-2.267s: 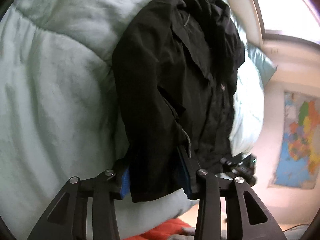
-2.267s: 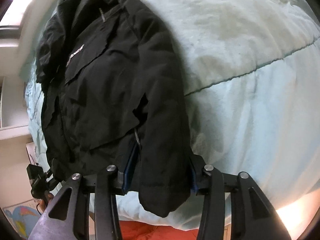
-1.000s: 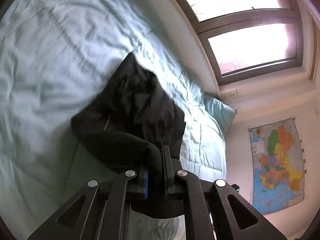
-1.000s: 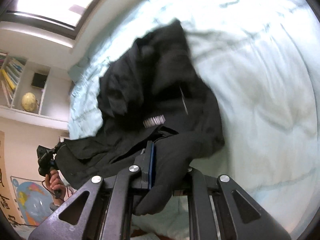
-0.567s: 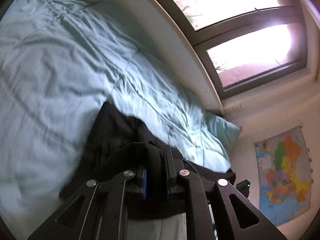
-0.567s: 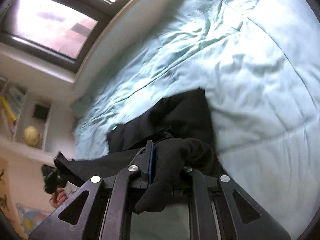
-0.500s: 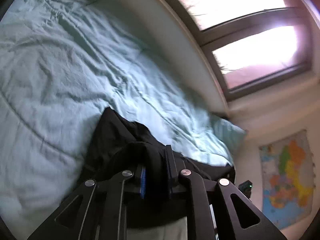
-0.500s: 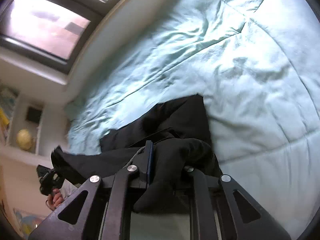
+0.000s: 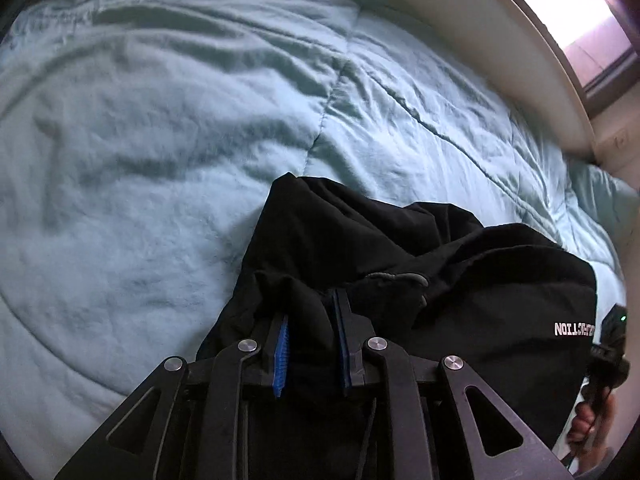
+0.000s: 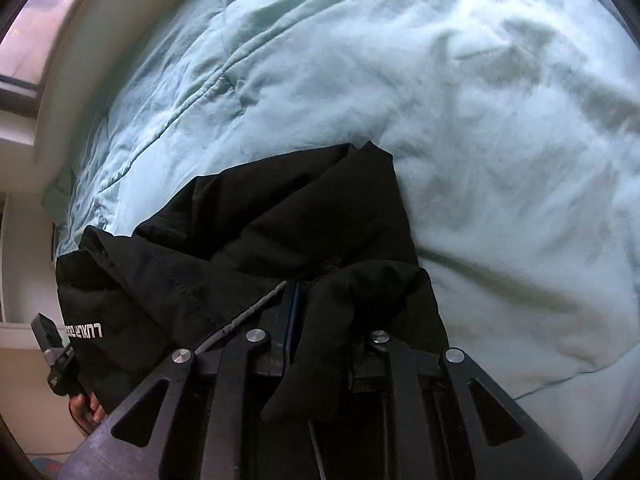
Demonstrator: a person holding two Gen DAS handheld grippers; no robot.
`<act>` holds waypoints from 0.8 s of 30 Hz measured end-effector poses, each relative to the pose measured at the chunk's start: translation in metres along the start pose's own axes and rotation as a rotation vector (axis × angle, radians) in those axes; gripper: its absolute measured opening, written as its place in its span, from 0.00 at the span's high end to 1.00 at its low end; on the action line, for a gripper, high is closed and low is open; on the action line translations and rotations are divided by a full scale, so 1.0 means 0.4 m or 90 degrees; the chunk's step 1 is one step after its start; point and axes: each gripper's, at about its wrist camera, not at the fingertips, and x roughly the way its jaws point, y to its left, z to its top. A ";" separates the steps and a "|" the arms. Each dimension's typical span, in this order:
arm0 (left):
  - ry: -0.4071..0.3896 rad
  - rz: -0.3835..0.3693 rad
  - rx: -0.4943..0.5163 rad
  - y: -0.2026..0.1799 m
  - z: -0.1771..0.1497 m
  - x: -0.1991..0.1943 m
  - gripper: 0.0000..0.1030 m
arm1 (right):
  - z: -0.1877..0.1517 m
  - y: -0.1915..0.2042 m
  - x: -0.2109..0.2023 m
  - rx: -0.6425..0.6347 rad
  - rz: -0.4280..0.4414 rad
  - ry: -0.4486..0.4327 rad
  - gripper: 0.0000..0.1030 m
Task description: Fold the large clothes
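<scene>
Left wrist view: left gripper (image 9: 310,338) jaws slightly parted after just opening, black jacket (image 9: 460,280) fabric still bunched between pads.
Right wrist view: right gripper (image 10: 320,336) nearly closed, clamping jacket fold; jacket lies on pale-green duvet (image 10: 440,80).

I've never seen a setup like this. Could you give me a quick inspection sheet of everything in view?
Surface: pale green duvet, rumpled, covering the bed.
Job's things: black jacket, bunched on the duvet, white lettering showing.
Clutter: nothing seen.
Grippers: left tongs have just been easing open, with jacket cloth between the pads; right tongs shut on a jacket fold.
Cables: nothing seen.
Surroundings: window above the bed's far edge; pillow at one end.
</scene>
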 end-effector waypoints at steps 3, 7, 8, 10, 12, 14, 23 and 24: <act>0.017 0.004 0.025 -0.011 -0.001 -0.048 0.80 | -0.009 0.008 -0.033 -0.010 -0.016 0.006 0.80; 0.042 -0.031 0.038 -0.010 -0.007 -0.142 0.59 | -0.039 0.035 -0.102 -0.009 -0.019 0.008 0.75; 0.055 -0.040 0.036 -0.007 -0.010 -0.160 0.49 | -0.045 0.039 -0.131 -0.007 -0.006 0.002 0.71; 0.067 -0.086 0.027 0.006 -0.024 -0.211 0.47 | -0.056 0.040 -0.187 -0.002 0.029 -0.006 0.61; 0.082 -0.131 -0.002 0.028 -0.036 -0.261 0.46 | -0.069 0.039 -0.244 0.010 0.074 -0.014 0.44; 0.064 -0.164 0.000 0.036 -0.052 -0.326 0.45 | -0.098 0.034 -0.317 0.013 0.127 -0.036 0.34; 0.010 -0.065 0.033 0.026 0.020 -0.263 0.30 | -0.076 0.022 -0.275 -0.099 -0.052 -0.081 0.34; 0.010 -0.058 0.028 0.036 0.032 -0.244 0.30 | -0.052 0.017 -0.257 -0.109 -0.054 -0.087 0.34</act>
